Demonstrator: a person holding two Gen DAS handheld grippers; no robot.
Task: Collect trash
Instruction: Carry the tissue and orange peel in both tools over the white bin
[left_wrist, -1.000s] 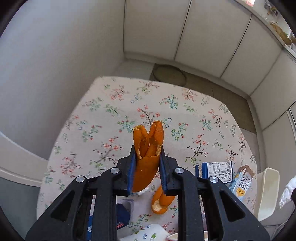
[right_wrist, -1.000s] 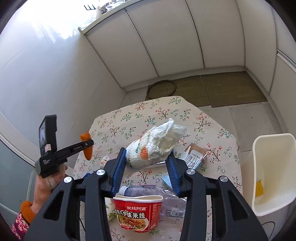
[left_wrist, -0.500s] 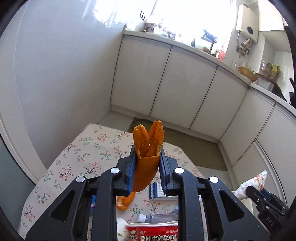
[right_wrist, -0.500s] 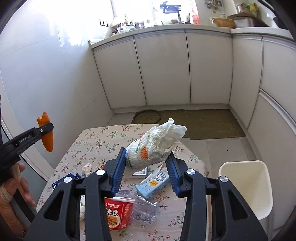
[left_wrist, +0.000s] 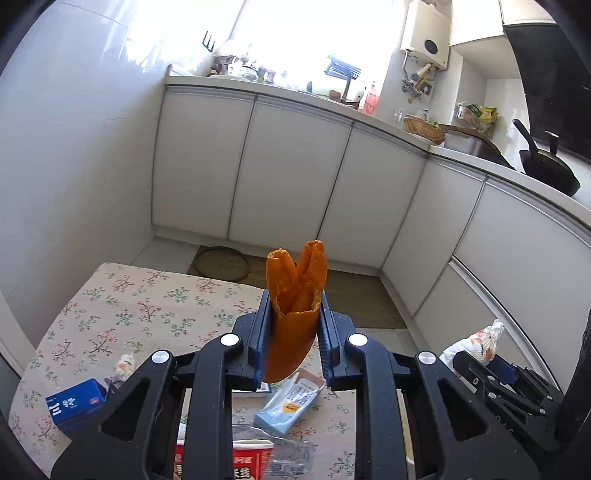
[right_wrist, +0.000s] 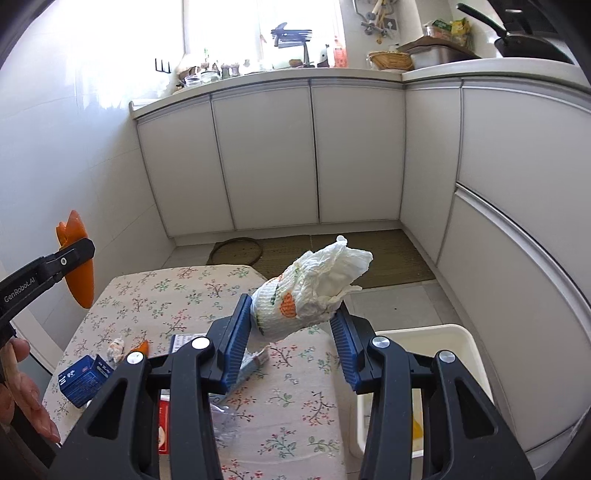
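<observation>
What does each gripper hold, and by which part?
Left gripper clamps an orange peel around its lower half. Right gripper pinches a crumpled paper towel at its lower, printed end.

Both wrist views look forward and down from above, sharing the floral table (left_wrist: 147, 306), each glimpsing the other.
</observation>
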